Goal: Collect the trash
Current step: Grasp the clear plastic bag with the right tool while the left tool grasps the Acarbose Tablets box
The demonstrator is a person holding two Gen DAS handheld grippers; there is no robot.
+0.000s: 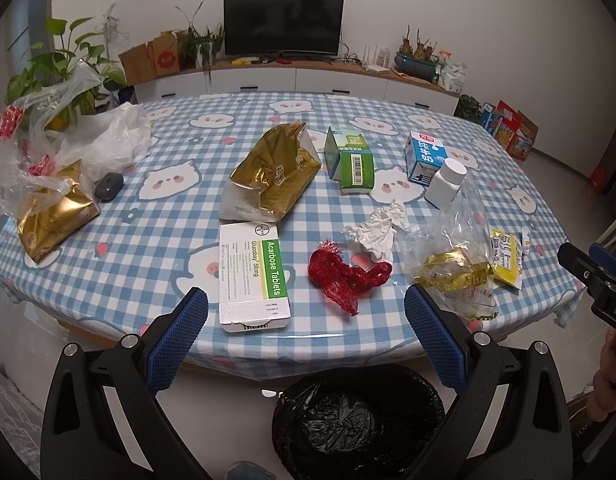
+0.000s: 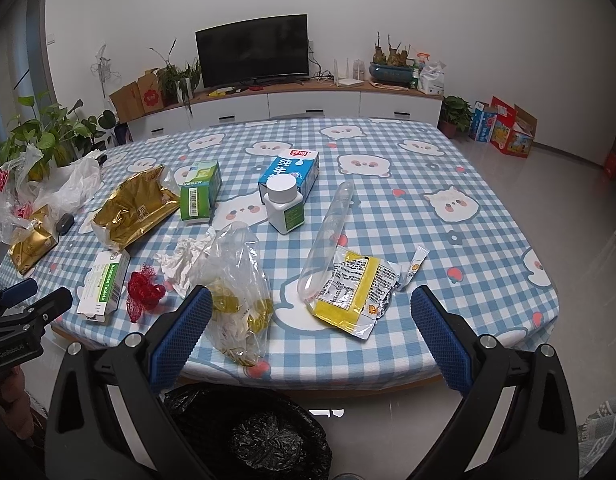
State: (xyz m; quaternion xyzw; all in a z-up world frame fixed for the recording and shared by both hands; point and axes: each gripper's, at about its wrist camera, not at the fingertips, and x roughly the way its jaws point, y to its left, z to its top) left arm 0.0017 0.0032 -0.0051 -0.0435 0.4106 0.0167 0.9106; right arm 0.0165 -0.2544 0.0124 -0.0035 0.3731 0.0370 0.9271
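Note:
Trash is strewn over the checked tablecloth (image 1: 156, 240). Near the front edge lie a white Acarbose tablet box (image 1: 254, 276), a red net (image 1: 343, 274), a crumpled tissue (image 1: 381, 226) and a clear bag with gold wrappers (image 1: 453, 268). A yellow packet (image 2: 353, 292) and a clear plastic tube (image 2: 327, 236) lie further right. My left gripper (image 1: 306, 332) hangs open over the table's front edge, empty. The right gripper (image 2: 311, 336) is open too, in front of the clear bag (image 2: 236, 292) and the yellow packet. A bin lined with a black bag (image 1: 355, 420) stands on the floor below both.
Further back lie a torn gold bag (image 1: 274, 174), a green carton (image 1: 349, 160), a blue milk carton (image 1: 423, 156) and a white bottle (image 1: 445, 182). Plastic bags (image 1: 68, 140) and another gold bag (image 1: 54, 216) pile up at the left. A person's hand (image 1: 609, 376) holds the right gripper.

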